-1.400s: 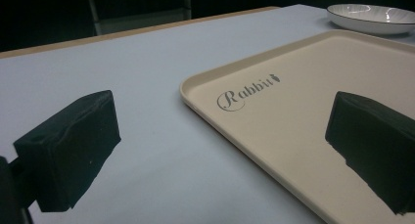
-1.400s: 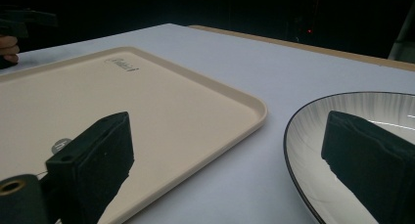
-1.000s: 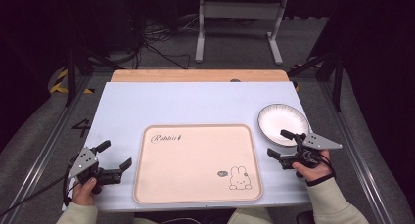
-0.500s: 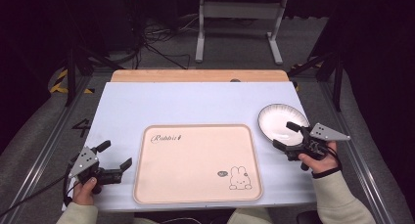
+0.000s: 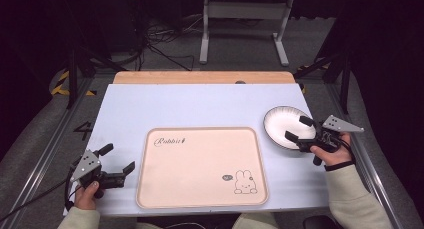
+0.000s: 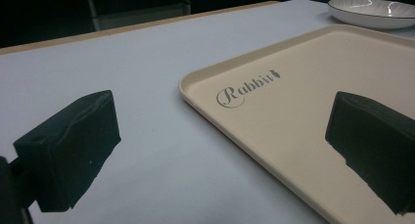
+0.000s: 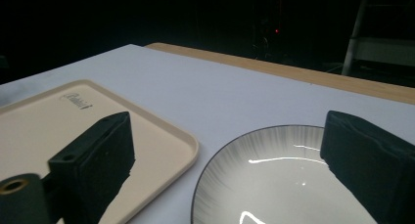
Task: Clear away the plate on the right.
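Fingers of my right gripper (image 5: 301, 130) spread wide over the near rim of the shallow white ribbed plate (image 5: 285, 125) on the pale blue surface (image 5: 200, 106), right of the beige tray (image 5: 200, 164), my left gripper (image 5: 116, 159) wide open, farther off.

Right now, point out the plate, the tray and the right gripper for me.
plate (image 5: 280, 125), high view, bare white inner surface.
tray (image 5: 200, 164), high view, bare middle of its floor.
right gripper (image 5: 300, 129), high view, midway between its open jaw tips.

Beige sleeves, black fingers (image 7: 364, 160), grey plates
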Tool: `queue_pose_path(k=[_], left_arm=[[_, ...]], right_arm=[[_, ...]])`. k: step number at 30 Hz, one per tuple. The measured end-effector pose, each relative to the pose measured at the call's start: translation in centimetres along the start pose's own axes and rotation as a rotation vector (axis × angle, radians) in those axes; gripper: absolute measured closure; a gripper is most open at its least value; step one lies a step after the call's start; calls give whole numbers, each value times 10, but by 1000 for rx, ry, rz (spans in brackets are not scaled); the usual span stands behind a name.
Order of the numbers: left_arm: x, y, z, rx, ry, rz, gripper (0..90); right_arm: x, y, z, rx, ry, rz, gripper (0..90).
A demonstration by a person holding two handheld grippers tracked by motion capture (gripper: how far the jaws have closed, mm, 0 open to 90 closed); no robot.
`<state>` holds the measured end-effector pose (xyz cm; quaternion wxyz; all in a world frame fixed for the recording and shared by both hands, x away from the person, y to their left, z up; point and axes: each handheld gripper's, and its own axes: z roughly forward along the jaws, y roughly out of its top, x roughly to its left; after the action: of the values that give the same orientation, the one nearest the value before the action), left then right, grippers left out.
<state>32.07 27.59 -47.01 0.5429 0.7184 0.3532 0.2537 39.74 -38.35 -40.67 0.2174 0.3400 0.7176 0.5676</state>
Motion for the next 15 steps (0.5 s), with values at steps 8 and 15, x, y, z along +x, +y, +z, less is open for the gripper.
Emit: queue_pose_path(k=[8, 15], left_arm=[[0, 0, 0, 1, 0, 2, 2], [0, 0, 0, 1, 0, 1, 2]], right_arm=[[-22, 4, -1, 61, -64, 10, 73], [-39, 6, -3, 99, -115, 19, 137]])
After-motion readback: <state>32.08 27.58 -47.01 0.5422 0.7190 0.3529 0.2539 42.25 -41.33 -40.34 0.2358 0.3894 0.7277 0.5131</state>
